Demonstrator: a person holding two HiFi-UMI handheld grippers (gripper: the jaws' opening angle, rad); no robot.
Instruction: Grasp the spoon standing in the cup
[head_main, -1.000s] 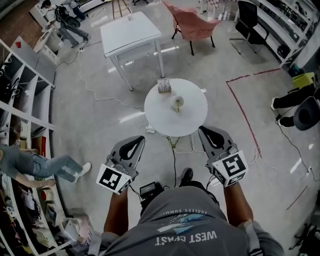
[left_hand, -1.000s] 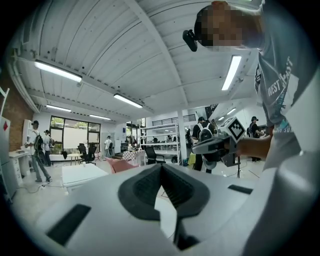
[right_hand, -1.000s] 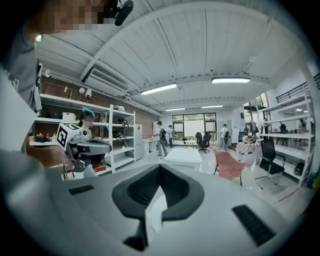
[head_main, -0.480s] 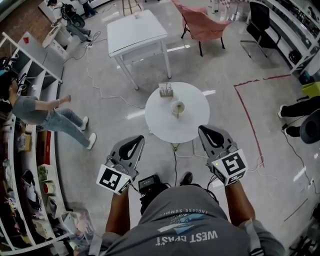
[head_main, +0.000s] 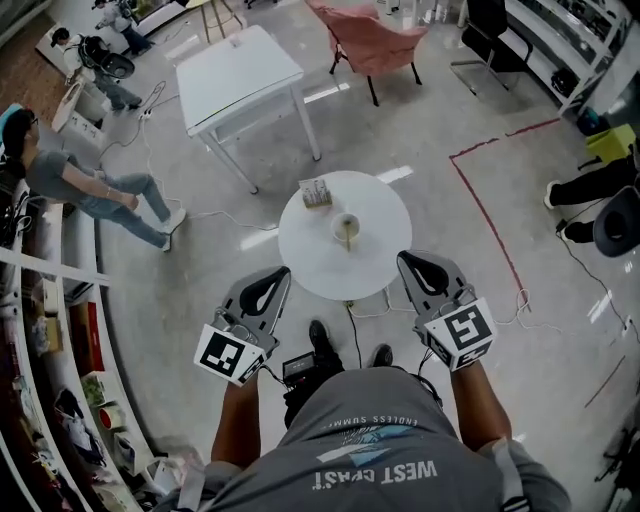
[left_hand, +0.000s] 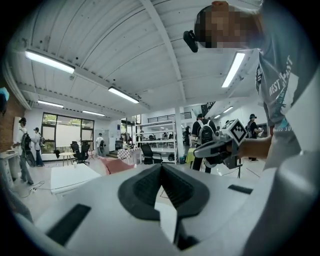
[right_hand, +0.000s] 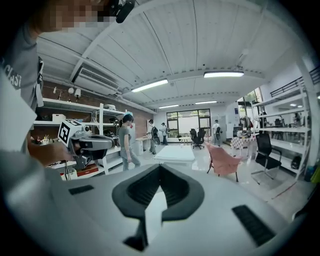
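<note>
A pale cup (head_main: 346, 229) stands near the middle of a small round white table (head_main: 380, 262), and a spoon (head_main: 349, 236) stands in it. Both grippers hang well short of the table, near my body and above the floor. The left gripper (head_main: 277, 273) is shut with nothing in it, its pads meeting at the tip (left_hand: 161, 167). The right gripper (head_main: 408, 258) is likewise shut and empty (right_hand: 160, 168). Each gripper view looks out level across the room and shows neither cup nor table; each catches the other gripper at its side.
A small holder (head_main: 315, 192) with upright items stands at the round table's far edge. Beyond it are a square white table (head_main: 238, 72) and a pink chair (head_main: 368, 38). A person (head_main: 85, 185) walks at the left by shelving. Cables and a red tape line (head_main: 487, 215) cross the floor.
The round table has drawn slightly nearer and shifted left in the head view. The person at the left has walked on. Both grippers keep the same pose, shut.
</note>
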